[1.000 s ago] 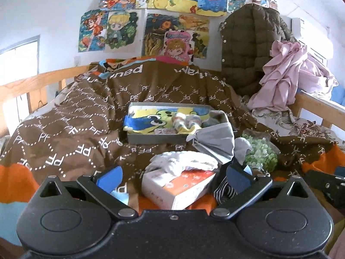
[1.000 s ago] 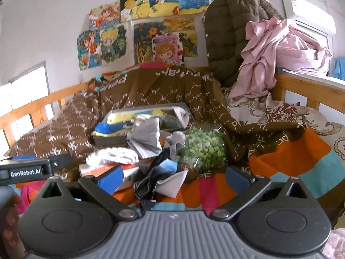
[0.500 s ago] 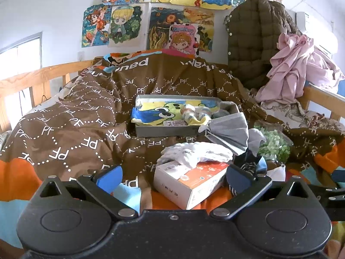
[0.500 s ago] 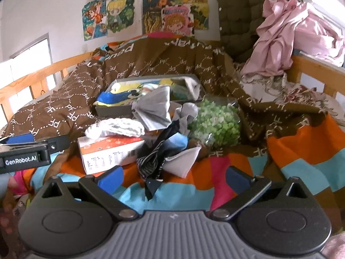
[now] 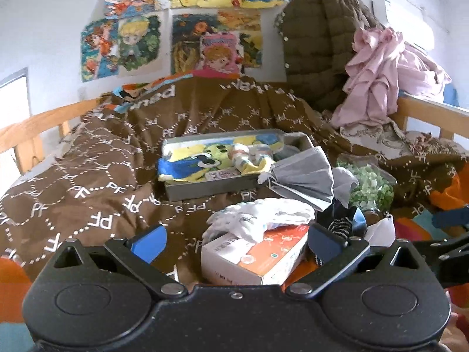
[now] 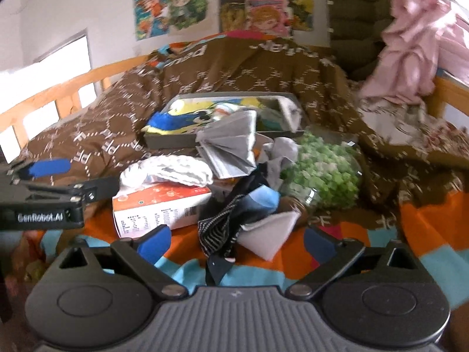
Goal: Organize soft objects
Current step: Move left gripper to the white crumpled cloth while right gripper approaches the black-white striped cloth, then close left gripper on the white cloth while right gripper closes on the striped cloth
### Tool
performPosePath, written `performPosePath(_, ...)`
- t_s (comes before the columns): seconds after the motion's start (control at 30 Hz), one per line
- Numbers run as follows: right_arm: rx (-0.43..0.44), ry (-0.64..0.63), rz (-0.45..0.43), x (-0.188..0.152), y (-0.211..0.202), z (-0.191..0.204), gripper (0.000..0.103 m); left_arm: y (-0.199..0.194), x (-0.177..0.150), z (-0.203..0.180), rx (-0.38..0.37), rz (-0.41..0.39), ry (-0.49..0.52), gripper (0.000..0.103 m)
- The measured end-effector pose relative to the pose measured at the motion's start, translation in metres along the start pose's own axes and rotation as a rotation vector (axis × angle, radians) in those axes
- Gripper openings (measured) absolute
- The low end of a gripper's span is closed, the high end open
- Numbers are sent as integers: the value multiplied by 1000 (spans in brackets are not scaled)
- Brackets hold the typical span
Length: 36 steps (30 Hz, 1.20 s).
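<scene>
Approaching the pile is judged to be the step in hand: both tools are held low over the bed, jaws spread wide and empty. Nearest the right gripper point(image 6: 236, 245), a crumpled dark striped sock point(image 6: 225, 223) is draped over a pale folded cloth point(image 6: 268, 234). Between the blue pads of the left gripper point(image 5: 236, 239), a rigid orange-and-white tissue box point(image 5: 258, 258) is seen, with a nubby white glove point(image 5: 261, 215) lying on top. A pleated grey mask point(image 5: 304, 176) lies just beyond. Farther back, a shallow grey box point(image 5: 211, 189) already holding a cartoon-printed cloth point(image 5: 205, 161) sits on the brown quilt point(image 5: 88, 182). Next, closing on one limp item is called for, then carrying it to that box.
</scene>
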State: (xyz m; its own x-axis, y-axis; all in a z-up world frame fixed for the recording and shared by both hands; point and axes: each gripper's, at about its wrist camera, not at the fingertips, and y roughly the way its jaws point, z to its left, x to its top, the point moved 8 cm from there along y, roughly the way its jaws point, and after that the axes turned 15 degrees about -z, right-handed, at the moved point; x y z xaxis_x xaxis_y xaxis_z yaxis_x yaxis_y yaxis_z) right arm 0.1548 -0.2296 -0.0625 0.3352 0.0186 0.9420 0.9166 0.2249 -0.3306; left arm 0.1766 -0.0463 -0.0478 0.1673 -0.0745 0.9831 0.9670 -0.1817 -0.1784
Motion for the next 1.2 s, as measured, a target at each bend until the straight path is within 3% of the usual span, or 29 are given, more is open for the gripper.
performPosePath(0.17, 63, -99, 23, -2, 21, 12, 93, 20, -4, 6, -37, 32, -33, 102)
performPosePath(0.43, 73, -270, 26, -6, 48, 15, 85, 51, -7, 9, -75, 45, -96, 102)
performPosePath(0.87, 58, -272, 108, -22, 73, 8, 79, 90, -19, 6, -113, 76, -190, 100)
performPosePath(1.2, 72, -295, 108, -27, 90, 15, 74, 112, -27, -2, -121, 108, -234, 88)
